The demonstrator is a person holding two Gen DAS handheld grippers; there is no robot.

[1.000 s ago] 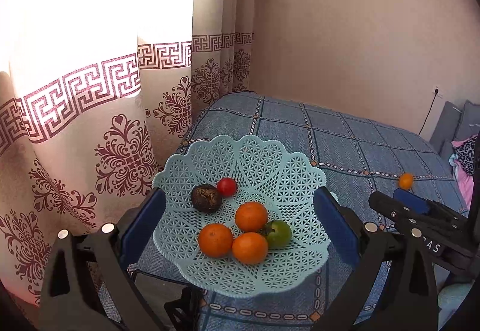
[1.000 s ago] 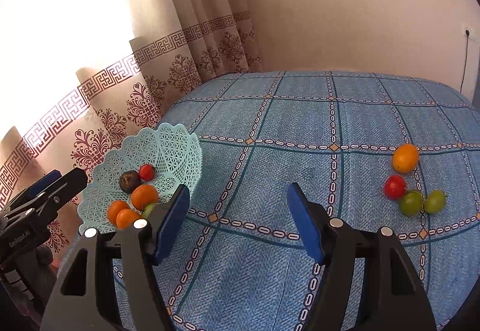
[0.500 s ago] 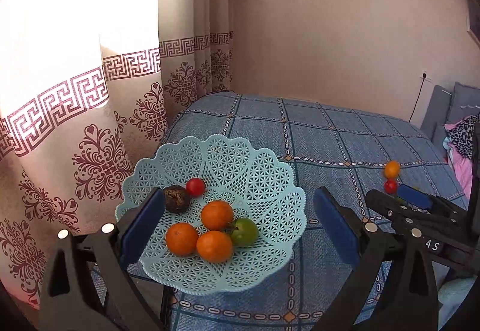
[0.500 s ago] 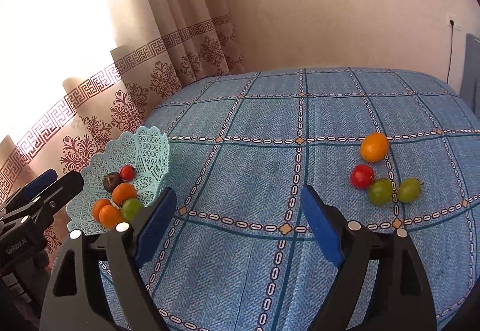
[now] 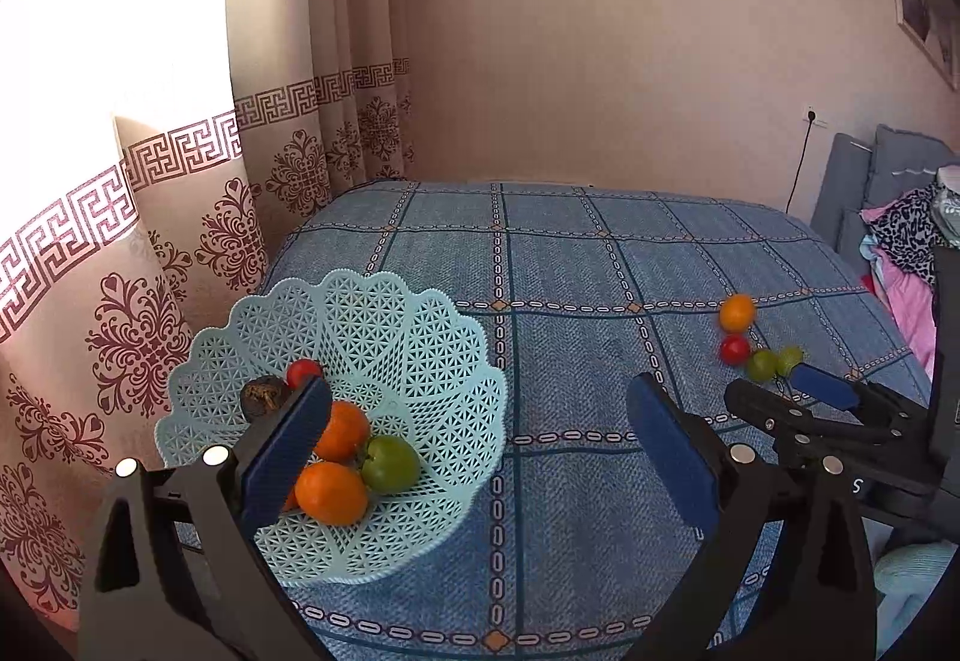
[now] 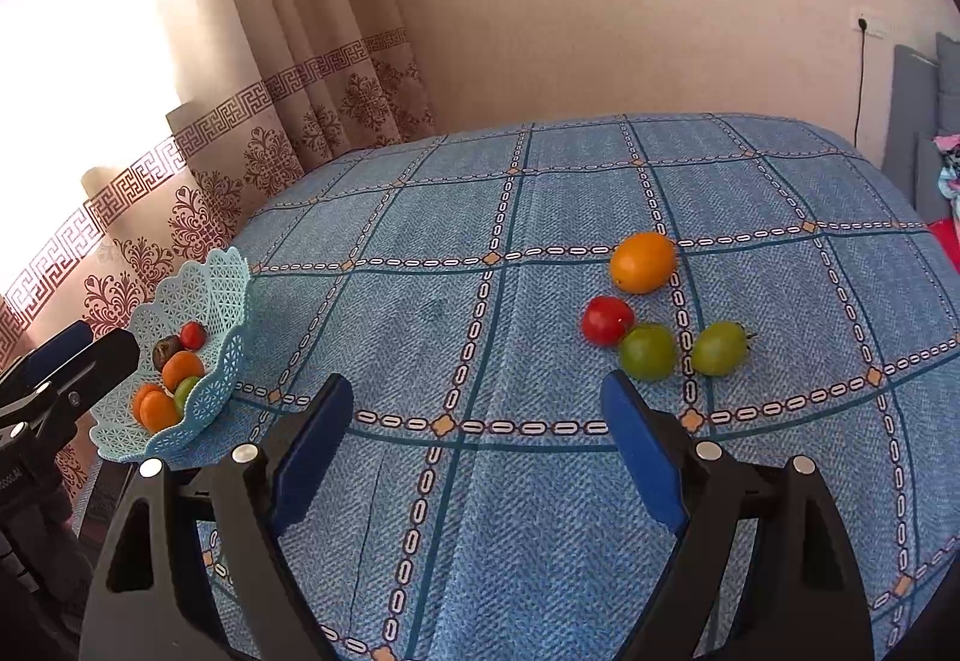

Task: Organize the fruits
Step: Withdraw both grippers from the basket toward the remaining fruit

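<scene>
The right tongs are wide open and hold nothing, and so are the left tongs; between each pair of blue pads only the blue checked cloth of the bed shows. Compared with one second ago, both views have swung to the right: the four loose fruits now sit larger and nearer in the right view, and the basket has slid to the left side of the left view. I judge this means that the right tongs are turning toward the next fruit to collect, so the task is only partly done. The loose group lies ahead and to the right of the right tongs, not yet between the pads: an orange fruit is farthest, a red tomato is near it, then a green tomato that touches the red one, and a second green tomato just beside. The first green tomato is the closest to the right pad. The basket stands at the left edge of the bed, near the curtain, and already holds several fruits.
</scene>
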